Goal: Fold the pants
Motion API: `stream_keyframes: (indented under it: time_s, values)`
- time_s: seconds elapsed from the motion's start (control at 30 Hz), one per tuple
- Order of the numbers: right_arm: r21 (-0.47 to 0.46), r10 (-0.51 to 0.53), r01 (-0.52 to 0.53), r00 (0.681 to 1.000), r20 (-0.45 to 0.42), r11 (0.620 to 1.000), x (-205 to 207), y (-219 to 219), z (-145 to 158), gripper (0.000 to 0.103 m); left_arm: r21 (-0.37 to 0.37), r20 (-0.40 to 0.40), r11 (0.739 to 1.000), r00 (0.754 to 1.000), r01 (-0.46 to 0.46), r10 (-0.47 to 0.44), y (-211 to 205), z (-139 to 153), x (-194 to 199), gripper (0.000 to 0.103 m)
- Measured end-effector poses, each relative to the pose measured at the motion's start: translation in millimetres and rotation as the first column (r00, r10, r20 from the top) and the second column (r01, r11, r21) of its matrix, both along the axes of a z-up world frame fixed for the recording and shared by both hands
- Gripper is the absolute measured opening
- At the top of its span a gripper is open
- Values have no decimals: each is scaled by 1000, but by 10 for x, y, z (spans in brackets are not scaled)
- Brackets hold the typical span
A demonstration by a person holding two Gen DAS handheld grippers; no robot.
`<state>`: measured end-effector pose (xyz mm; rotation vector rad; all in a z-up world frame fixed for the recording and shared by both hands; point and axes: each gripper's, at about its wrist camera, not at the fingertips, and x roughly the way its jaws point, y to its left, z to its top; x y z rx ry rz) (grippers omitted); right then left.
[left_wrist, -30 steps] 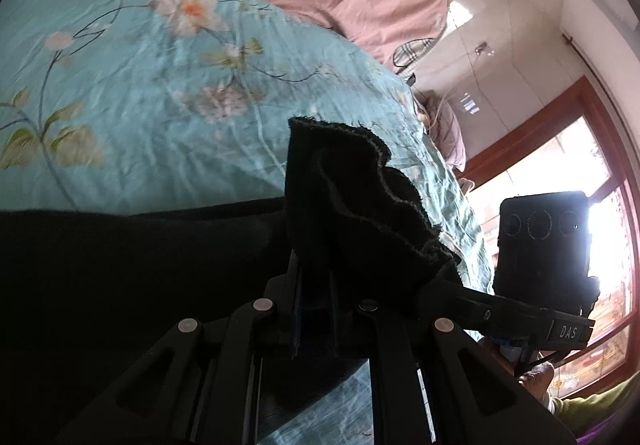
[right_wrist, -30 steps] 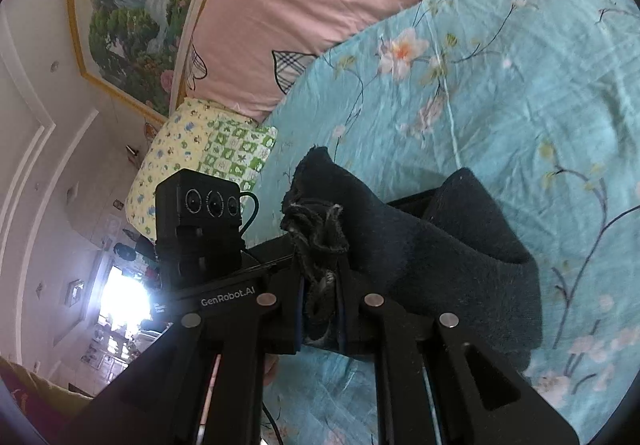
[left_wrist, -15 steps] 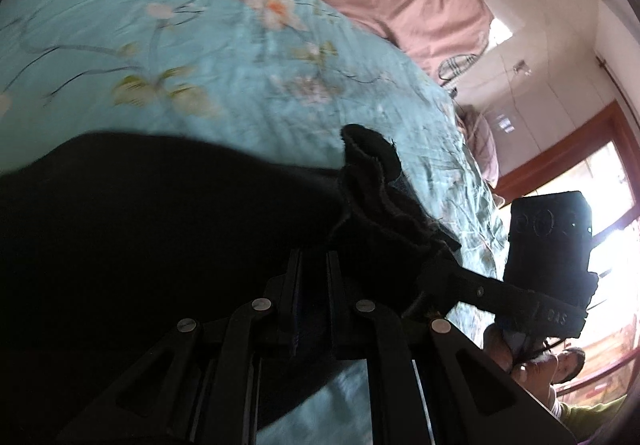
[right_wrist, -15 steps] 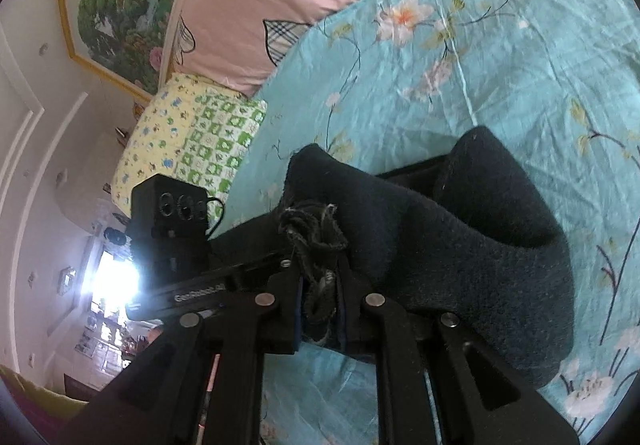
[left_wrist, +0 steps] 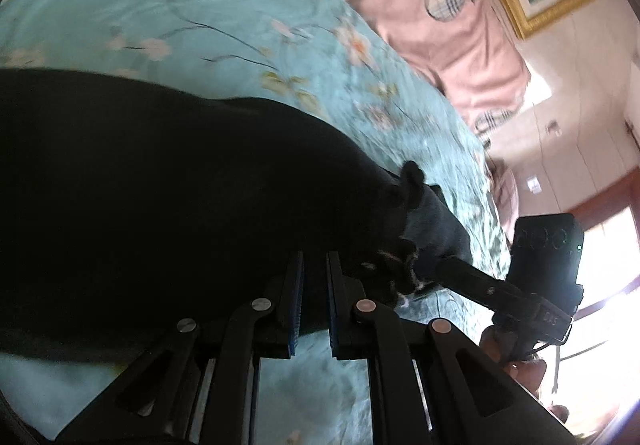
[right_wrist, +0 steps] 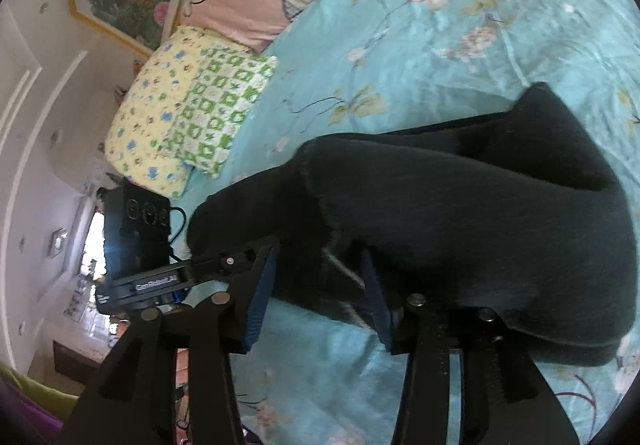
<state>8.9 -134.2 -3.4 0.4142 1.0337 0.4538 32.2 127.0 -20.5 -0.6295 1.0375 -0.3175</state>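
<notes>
While the black pants (right_wrist: 460,221) lie bunched on the turquoise floral bedsheet (right_wrist: 420,57), the right gripper (right_wrist: 316,285) is opening its 2 blue-padded jaws; dark cloth sits between them, but the pads stand clear of it. In the left wrist view, the left gripper (left_wrist: 314,297) has its jaws nearly together, pinching a thin fold of the pants. A pink quilt (left_wrist: 420,5) lies at the head of the bed, beside a yellow-and-green pillow (right_wrist: 188,105).
</notes>
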Motion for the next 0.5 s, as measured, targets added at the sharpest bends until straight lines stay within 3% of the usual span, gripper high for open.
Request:
stream_keyframes:
  time_s: [0.27,0.37,0.5]
  values:
    - [-13,130,-130,991,12,991,143,438,68,46,-44,-19,985,986,-166,166,483,79,-423,15]
    - [-39,201,-201,979,12,979,231,690,67,46,-26,-28,963,963,-268,267,688,111,-610,15]
    - [-54,265,-263,964,15,963,353,951,73,46,-23,-46,947,946,-321,320,872,106,-785,16]
